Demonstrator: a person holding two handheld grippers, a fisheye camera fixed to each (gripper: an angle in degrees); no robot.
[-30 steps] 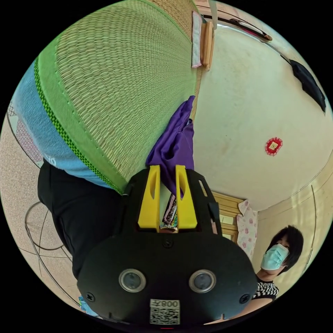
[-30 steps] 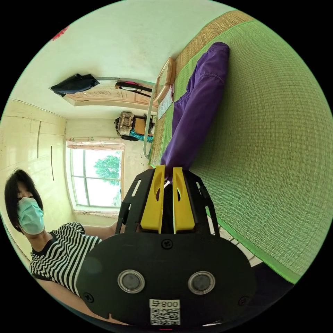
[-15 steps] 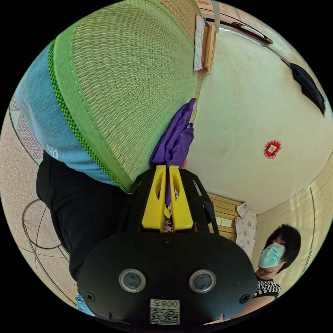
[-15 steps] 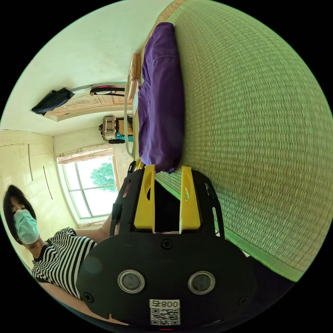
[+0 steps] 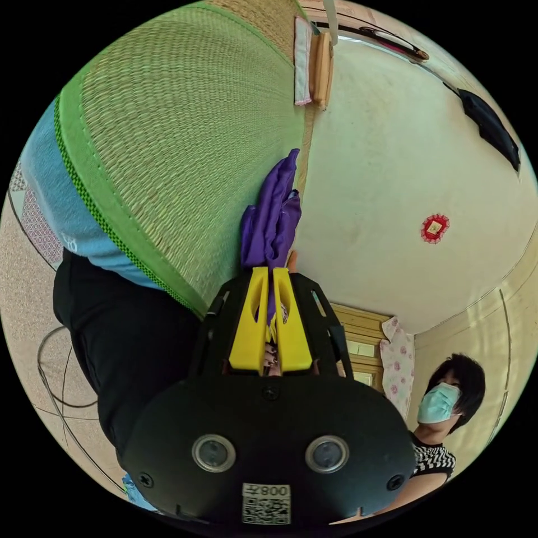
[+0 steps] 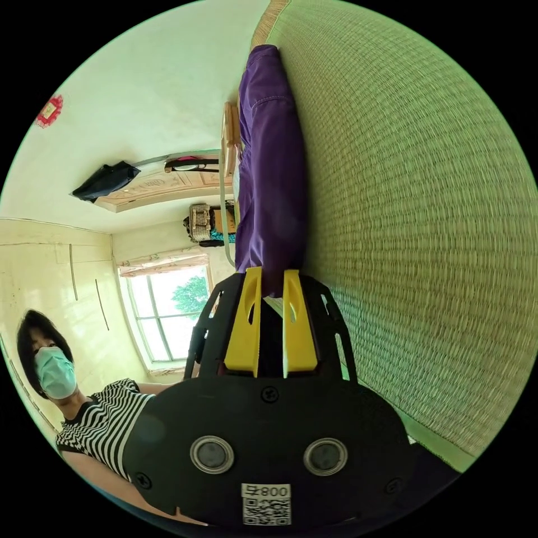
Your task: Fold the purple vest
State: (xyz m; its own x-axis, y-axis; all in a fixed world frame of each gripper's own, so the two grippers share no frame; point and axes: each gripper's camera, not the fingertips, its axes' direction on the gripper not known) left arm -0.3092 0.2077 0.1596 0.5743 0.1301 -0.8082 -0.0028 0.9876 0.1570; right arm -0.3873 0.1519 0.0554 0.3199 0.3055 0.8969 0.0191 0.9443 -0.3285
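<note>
The woven green mat (image 6: 414,213) lies bare and open on the side of the purple vest (image 6: 273,179) away from the wall, giving a tool wide room to pass. On the vest's other side the pale wall (image 5: 392,185) stands close. A wooden frame (image 5: 320,70) stands at the mat's far end beside the wall, closing that corner.

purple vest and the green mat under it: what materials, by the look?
Purple vest: thin woven cloth, likely synthetic or cotton blend; soft folds, visible stitched seams, slight sheen. Green woven mat: looks like plaited straw or rush, with fine ribbed rows, matte, and a green fabric edge band.
</note>
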